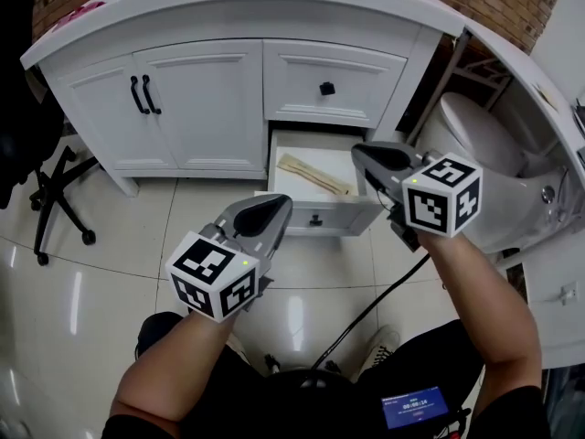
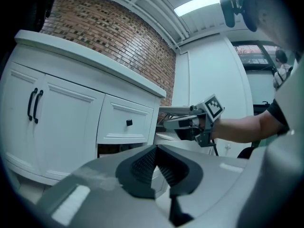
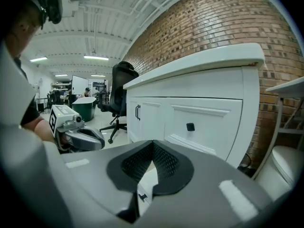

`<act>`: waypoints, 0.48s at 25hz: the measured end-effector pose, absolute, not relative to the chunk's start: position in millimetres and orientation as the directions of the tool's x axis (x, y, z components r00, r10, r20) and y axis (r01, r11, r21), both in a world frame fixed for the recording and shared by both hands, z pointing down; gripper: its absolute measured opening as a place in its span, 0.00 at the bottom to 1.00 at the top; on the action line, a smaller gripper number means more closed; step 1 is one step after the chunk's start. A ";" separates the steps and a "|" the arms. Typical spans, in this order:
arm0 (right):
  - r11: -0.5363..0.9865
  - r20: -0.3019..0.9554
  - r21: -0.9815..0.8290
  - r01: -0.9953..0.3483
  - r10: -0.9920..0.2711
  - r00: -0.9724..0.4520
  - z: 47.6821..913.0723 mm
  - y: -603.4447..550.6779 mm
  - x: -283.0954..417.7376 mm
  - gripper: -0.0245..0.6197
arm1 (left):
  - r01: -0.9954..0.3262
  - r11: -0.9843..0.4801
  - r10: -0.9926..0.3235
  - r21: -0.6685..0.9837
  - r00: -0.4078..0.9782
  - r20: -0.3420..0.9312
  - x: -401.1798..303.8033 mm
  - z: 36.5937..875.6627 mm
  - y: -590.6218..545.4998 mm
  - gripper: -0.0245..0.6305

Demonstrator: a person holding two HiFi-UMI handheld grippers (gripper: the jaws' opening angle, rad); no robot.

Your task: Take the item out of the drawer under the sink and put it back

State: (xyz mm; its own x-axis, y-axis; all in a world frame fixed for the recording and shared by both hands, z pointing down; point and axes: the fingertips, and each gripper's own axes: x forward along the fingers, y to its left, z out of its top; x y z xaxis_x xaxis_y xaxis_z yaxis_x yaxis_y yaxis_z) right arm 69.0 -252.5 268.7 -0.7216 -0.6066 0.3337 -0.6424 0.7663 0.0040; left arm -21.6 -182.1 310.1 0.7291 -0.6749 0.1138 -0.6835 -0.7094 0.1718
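Note:
The lower drawer (image 1: 311, 216) of the white sink cabinet (image 1: 201, 26) stands pulled open. A long beige wooden item (image 1: 315, 176) lies slantwise on its white floor. My left gripper (image 1: 278, 206) hovers just in front of the drawer's left front corner, jaws shut and empty. My right gripper (image 1: 362, 153) is held above the drawer's right side, also shut with nothing in it. In the left gripper view the pads (image 2: 142, 163) meet in front of the cabinet, with the right gripper (image 2: 162, 118) in sight. The right gripper view shows closed pads (image 3: 164, 163) and the left gripper (image 3: 99, 141).
Above the open drawer is a shut upper drawer (image 1: 329, 85) with a black knob; two cabinet doors (image 1: 146, 99) are to its left. A white toilet (image 1: 480, 140) stands at the right, a black office chair (image 1: 50, 195) at the left. A black cable (image 1: 375, 305) runs over the tiled floor.

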 end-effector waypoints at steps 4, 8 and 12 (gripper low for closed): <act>0.742 0.300 -0.051 -0.668 -0.627 -0.719 261.8 -225.5 84.5 0.05 | -0.691 -0.703 -0.679 0.168 0.723 0.129 -24.4 313.7 -183.1 0.05; 0.724 0.290 -0.095 -0.683 -0.636 -0.715 272.1 -200.1 95.0 0.05 | -0.690 -0.706 -0.678 0.162 0.724 0.128 -23.4 312.4 -183.6 0.05; 0.689 0.275 -0.099 -0.718 -0.674 -0.685 292.8 -192.3 109.1 0.05 | -0.683 -0.714 -0.673 0.157 0.730 0.119 -21.1 308.4 -181.4 0.05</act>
